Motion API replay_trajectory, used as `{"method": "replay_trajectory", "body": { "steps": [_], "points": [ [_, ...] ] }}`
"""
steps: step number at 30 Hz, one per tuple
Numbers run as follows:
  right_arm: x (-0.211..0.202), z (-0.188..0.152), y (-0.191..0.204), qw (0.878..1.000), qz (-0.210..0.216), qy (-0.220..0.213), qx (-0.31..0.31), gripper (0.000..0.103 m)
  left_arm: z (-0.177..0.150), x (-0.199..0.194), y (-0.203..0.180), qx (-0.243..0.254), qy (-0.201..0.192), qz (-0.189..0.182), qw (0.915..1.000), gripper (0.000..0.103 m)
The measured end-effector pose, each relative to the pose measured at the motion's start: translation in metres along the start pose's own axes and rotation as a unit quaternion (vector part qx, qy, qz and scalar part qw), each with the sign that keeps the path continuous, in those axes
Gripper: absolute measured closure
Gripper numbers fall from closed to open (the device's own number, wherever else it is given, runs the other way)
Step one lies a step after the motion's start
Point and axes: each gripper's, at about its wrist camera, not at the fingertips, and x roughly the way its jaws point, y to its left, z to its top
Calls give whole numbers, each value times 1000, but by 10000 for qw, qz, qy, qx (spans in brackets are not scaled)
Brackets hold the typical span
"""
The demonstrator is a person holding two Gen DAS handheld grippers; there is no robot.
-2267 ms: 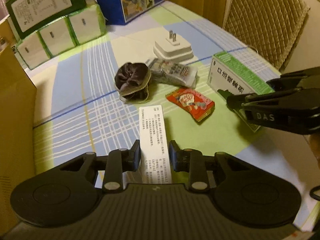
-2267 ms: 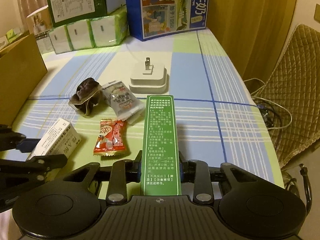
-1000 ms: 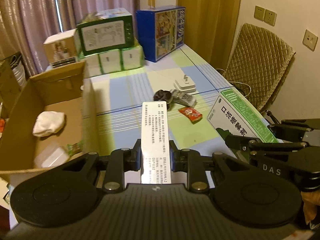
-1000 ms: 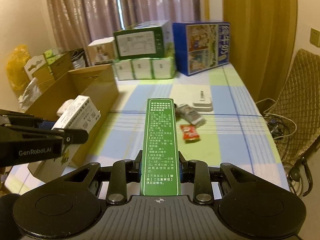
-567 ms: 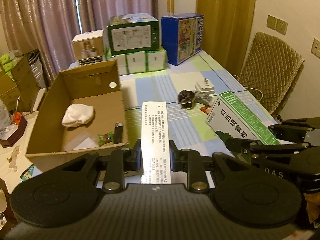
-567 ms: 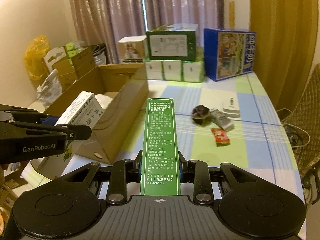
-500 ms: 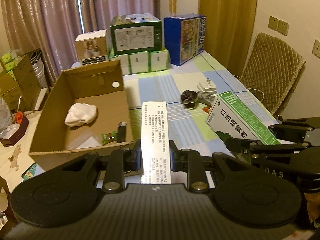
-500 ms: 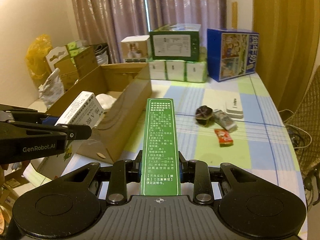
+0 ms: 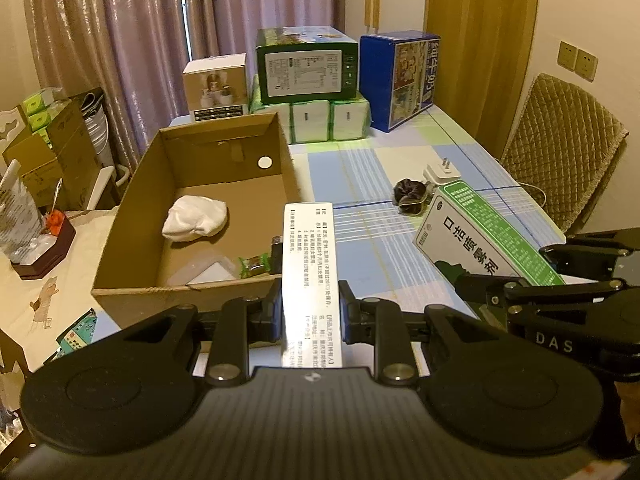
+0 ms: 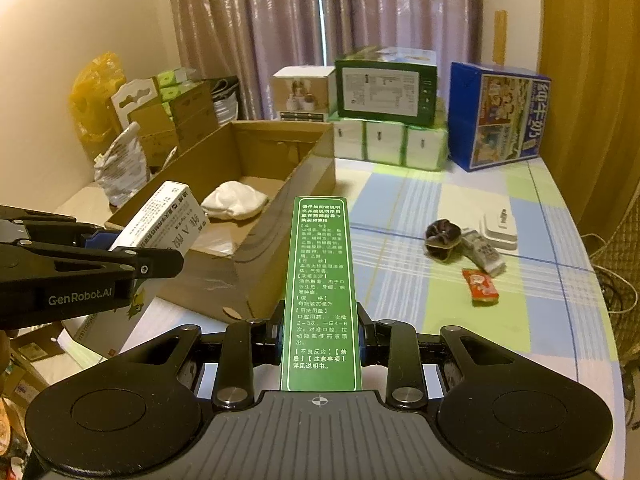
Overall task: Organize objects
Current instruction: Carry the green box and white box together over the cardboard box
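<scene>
Claws number 2: left claw (image 9: 311,304) clamps 1 white box (image 9: 310,264), right claw (image 10: 319,334) 1 green box (image 10: 320,280).

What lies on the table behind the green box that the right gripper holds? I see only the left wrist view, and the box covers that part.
Observer: A red snack packet lies flat there, hidden from you by the green box.
Operator: Is something between the dark scrunchie and the white charger?
Observer: Yes, a silver packet lies between the scrunchie and the charger.
Operator: How does my left gripper hold its box?
Observer: The left gripper is shut on the rear part of the white box; its front end sticks out, tilted upward.
</scene>
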Motion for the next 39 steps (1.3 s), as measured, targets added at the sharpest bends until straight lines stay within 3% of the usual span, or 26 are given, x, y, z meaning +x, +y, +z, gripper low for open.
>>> {"method": "replay_trajectory", "body": {
  "steps": [13, 24, 39],
  "points": [
    [20, 23, 29, 9995, 289, 6, -146, 75, 2, -4, 35, -65, -55, 135, 9999, 82],
    [50, 70, 45, 9983, 577, -98, -45, 75, 23, 5, 85, -5, -68, 382, 9992, 82],
    [123, 111, 42, 9977, 627, 127, 209, 75, 60, 69, 137, 37, 117, 408, 9991, 81]
  ]
}}
